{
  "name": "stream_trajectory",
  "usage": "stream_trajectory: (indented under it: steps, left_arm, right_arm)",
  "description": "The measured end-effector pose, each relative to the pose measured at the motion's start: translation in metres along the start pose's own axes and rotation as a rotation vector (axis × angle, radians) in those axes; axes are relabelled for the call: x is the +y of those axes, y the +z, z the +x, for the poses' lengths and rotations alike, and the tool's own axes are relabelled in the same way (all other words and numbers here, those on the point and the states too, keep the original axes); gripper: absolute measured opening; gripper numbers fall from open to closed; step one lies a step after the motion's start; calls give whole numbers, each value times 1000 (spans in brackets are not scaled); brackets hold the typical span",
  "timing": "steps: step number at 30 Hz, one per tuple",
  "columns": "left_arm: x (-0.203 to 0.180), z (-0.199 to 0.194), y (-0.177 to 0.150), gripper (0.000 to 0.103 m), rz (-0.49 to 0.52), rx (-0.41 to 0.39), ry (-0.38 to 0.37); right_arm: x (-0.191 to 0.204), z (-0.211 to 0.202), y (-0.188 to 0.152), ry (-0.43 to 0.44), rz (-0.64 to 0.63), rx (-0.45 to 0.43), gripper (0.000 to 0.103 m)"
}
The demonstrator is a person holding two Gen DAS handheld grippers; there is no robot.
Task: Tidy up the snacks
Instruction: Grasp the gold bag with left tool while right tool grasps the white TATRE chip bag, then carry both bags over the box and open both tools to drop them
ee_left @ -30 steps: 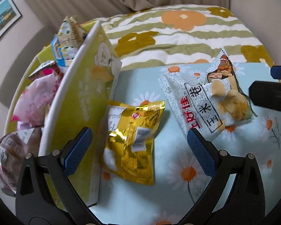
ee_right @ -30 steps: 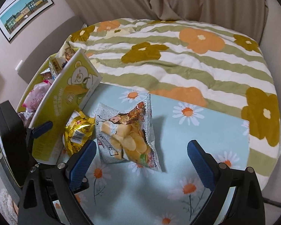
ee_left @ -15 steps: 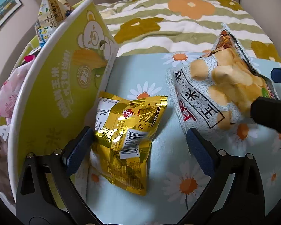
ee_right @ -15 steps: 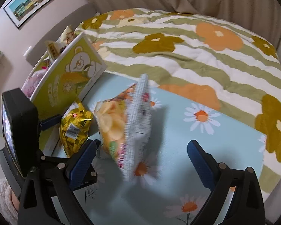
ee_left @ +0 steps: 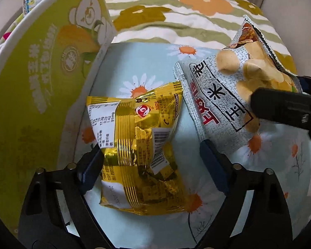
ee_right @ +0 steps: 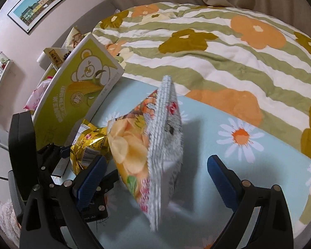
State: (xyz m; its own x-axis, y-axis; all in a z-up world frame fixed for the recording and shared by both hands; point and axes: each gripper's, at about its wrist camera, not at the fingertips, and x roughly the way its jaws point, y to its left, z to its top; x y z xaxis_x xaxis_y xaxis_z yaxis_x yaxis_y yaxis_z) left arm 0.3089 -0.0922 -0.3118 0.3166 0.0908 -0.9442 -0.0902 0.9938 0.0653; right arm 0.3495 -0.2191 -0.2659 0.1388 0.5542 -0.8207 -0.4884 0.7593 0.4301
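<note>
The grey chip bag (ee_right: pixel 155 145), flat on the daisy cloth (ee_right: pixel 248 166) a second ago, is tipped up on edge between the right tongs (ee_right: pixel 155 178). The left tongs (ee_left: pixel 151 161) are advanced around the gold packet (ee_left: pixel 139 151).

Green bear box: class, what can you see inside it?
Past the rim of the green bear box, a pink packet and a beige bear-print packet stick up. The box wall hides whatever lies deeper.

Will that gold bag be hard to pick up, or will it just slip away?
The gold bag looks puffy and crinkled, so it is probably light and will dent rather than stay stiff. Its shiny foil may be slippery between the left gripper's open pads. Whatever is inside could crush if squeezed hard.
</note>
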Motion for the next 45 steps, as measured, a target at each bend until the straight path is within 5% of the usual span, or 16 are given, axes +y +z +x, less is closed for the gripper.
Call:
stream_trajectory:
  steps: [5, 11, 16, 28, 38, 45]
  left_arm:
    - [1, -4, 3, 56, 7, 0, -13]
    - [6, -7, -1, 52, 7, 10, -12]
    - [10, -8, -5, 50, 8, 10, -12]
    - [10, -38, -9, 40, 47, -47, -44]
    - [33, -145, 2, 40, 55, -220, -120]
    - [89, -217, 17, 40, 42, -357, -154]
  right_arm:
    - [7, 9, 2, 23, -22, 7, 92]
    - [9, 15, 0, 44, 4, 8, 62]
    - [11, 10, -6, 4, 3, -1, 52]
    - [18, -40, -25, -89, 30, -92, 51]
    - [64, -113, -22, -181, 29, -203, 51]
    - [130, -153, -4, -214, 18, -299, 51]
